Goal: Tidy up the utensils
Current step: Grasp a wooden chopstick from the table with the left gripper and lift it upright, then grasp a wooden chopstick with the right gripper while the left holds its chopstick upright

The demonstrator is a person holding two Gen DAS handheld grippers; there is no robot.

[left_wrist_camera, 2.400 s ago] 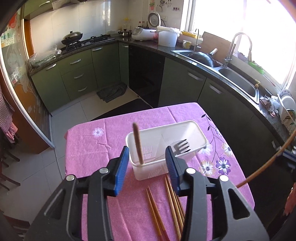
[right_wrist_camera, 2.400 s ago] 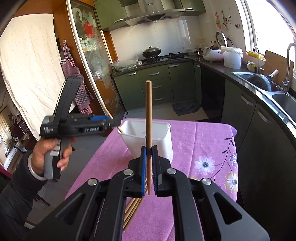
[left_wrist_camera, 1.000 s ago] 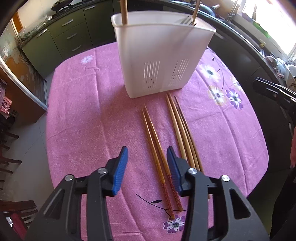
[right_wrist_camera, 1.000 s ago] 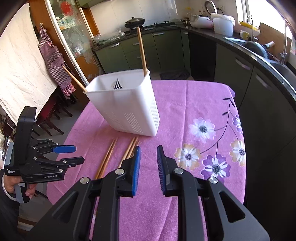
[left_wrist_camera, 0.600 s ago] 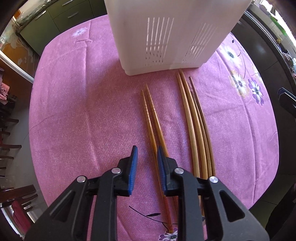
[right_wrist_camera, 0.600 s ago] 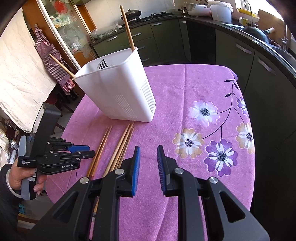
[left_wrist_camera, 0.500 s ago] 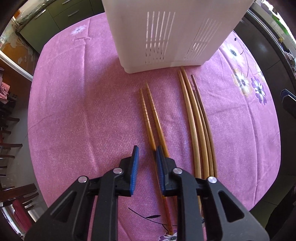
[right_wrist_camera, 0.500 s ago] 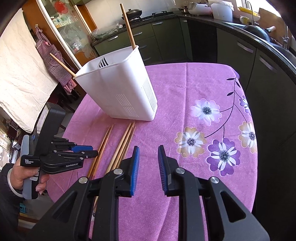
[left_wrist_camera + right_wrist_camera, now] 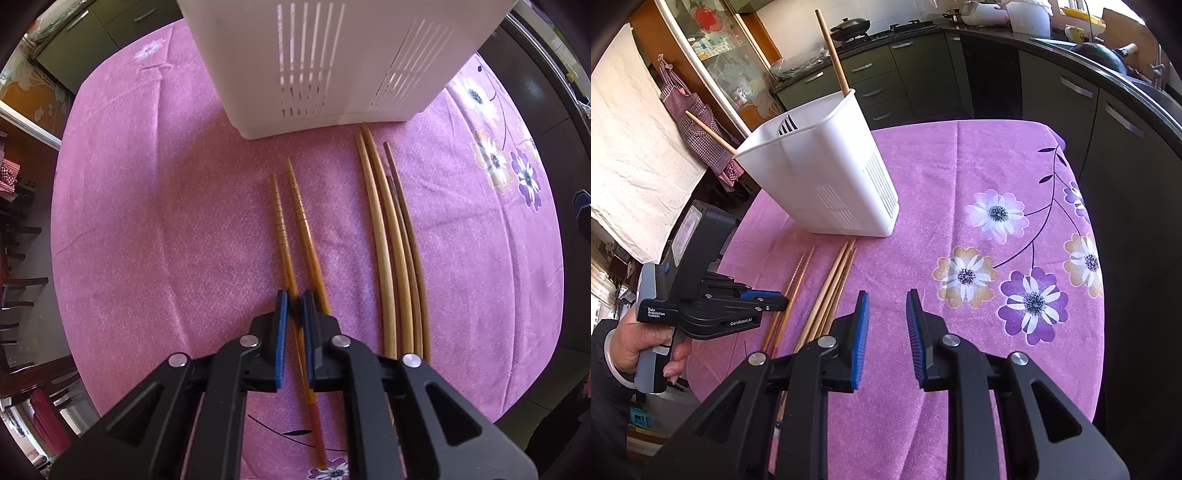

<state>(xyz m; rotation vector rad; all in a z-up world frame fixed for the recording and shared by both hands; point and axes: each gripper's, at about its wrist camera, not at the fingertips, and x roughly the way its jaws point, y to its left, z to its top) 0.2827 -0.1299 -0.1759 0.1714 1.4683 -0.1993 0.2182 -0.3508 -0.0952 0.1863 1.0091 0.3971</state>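
Note:
A white utensil holder (image 9: 340, 55) stands on the pink tablecloth; in the right wrist view (image 9: 820, 177) it holds two chopsticks (image 9: 833, 50) and a fork. Two reddish-brown chopsticks (image 9: 301, 221) and several paler ones (image 9: 391, 236) lie in front of it. My left gripper (image 9: 293, 308) sits low over the reddish pair, its jaws closed to a narrow gap around the left chopstick (image 9: 282, 236). It also shows in the right wrist view (image 9: 783, 299). My right gripper (image 9: 884, 314) is open and empty above the cloth, right of the chopsticks.
The table (image 9: 997, 166) is round with a flowered pink cloth. Dark green kitchen cabinets (image 9: 1108, 122) and a sink counter run along the right and back. Chairs (image 9: 22, 236) stand off the table's left edge.
My left gripper came down from above the holder to the reddish chopsticks and narrowed its jaws around the left one. My right gripper let go of its chopstick into the holder and drew back.

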